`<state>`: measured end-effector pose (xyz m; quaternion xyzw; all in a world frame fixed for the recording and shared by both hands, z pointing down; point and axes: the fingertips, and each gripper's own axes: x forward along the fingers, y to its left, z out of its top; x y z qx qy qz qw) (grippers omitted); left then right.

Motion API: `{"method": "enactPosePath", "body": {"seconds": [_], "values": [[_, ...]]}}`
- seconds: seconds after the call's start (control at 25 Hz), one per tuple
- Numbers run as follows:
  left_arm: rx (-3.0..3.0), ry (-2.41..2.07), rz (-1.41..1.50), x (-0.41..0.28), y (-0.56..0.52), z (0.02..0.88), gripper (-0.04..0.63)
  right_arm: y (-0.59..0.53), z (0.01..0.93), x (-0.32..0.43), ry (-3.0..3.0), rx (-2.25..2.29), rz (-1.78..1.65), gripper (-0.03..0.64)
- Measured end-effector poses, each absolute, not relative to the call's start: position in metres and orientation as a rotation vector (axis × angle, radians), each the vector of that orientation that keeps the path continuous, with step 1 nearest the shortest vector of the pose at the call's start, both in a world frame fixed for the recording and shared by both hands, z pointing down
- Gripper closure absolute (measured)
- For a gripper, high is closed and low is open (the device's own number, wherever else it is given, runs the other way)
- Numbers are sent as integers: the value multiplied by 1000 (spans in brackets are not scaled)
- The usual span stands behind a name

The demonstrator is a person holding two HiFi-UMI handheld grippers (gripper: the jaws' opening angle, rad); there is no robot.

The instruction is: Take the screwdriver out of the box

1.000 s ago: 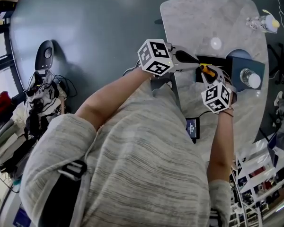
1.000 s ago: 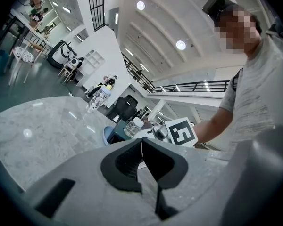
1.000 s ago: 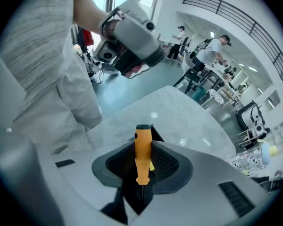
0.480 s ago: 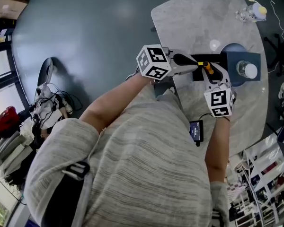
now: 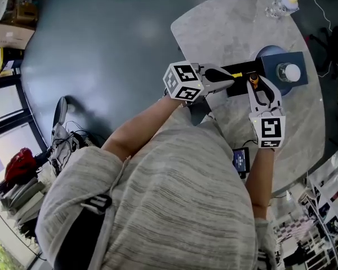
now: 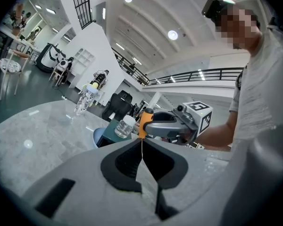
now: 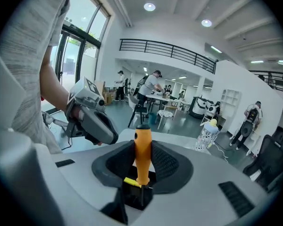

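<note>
Orange screwdriver (image 7: 142, 157) stands clamped in right gripper (image 7: 142, 146).

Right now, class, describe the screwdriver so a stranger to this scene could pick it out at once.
On the grey marbled table, look by the long black box, where the right gripper is shut on the screwdriver. It is the only thing with a bright orange handle, unlike the white-capped clear bottle nearby.

Marble table (image 5: 225, 32): box (image 5: 239, 79), phone (image 5: 240, 161), bottle (image 5: 281, 3)
</note>
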<state>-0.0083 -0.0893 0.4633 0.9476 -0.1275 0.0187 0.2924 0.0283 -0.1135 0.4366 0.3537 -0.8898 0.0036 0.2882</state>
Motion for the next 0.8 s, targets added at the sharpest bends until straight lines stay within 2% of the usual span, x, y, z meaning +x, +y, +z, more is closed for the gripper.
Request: {"method": "enactPosePath", "body": {"seconds": [0.8], "values": [[2585, -425, 516, 39, -107, 511, 575, -78, 431, 104, -2401, 1276, 189, 514]]}}
